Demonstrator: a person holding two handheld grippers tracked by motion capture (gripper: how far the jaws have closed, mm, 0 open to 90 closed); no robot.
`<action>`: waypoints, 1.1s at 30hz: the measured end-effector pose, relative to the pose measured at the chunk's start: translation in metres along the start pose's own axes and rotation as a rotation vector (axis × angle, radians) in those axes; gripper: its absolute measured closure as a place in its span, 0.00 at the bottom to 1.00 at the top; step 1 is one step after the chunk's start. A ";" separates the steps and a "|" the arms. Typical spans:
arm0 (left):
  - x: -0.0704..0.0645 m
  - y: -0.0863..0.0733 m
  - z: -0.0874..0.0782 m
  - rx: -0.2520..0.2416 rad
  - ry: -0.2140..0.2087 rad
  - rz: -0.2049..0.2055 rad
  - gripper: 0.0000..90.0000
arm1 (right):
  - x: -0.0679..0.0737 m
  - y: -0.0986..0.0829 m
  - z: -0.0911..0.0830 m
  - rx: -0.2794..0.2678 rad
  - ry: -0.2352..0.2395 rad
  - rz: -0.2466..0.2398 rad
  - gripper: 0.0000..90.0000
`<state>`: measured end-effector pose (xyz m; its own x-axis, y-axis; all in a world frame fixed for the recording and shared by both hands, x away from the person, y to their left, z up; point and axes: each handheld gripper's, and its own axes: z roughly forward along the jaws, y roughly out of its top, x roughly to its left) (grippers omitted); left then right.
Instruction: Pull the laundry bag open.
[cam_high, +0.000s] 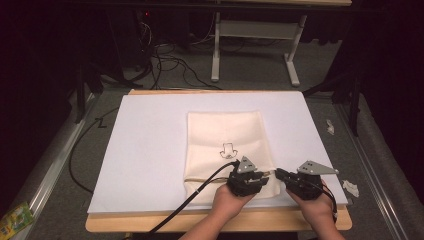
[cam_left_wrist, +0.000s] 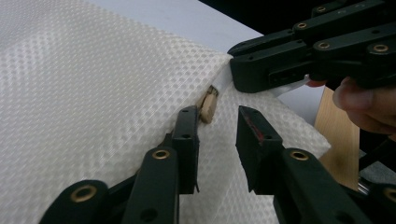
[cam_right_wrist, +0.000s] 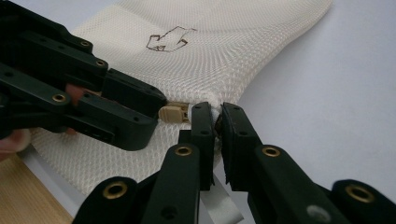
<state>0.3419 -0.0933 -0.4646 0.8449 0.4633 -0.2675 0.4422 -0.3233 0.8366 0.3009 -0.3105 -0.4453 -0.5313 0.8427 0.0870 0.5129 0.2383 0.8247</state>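
Mesh bag (cam_high: 224, 145) lies flat on white sheet (cam_high: 150, 150) on the desk (cam_high: 120, 224), near-centre, small arrow print facing up. Both grippers work its near right corner, where the zipper ends. Right gripper (cam_right_wrist: 217, 122): jaws pressed together, pinching the corner fabric next to the white tab (cam_right_wrist: 219, 205). Left gripper (cam_left_wrist: 218, 122): jaws spread, either side of the tan zipper pull (cam_left_wrist: 208, 105), not clamped on it yet. Looks like early stage: corner anchored, pull lined up but not gripped, zipper not run yet; grabbing and sliding still left, as I judge it. Hard to tell: zipper open or shut, teeth hidden in mesh; bag contents unseen; high view too small for the pull.
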 end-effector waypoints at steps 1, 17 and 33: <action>0.000 0.000 0.000 0.000 0.000 0.000 0.80 | 0.000 0.000 0.000 -0.002 0.000 0.000 0.95; -0.002 0.003 0.002 0.009 0.055 -0.002 0.97 | -0.001 0.000 0.002 -0.003 0.026 0.008 0.95; 0.019 -0.008 -0.016 0.002 0.050 -0.127 0.98 | 0.001 0.003 -0.003 0.006 -0.056 -0.006 0.96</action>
<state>0.3494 -0.0686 -0.4687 0.7660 0.5414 -0.3465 0.5449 -0.2610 0.7968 0.3003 -0.3102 -0.4409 -0.4960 0.8669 0.0505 0.5142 0.2464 0.8215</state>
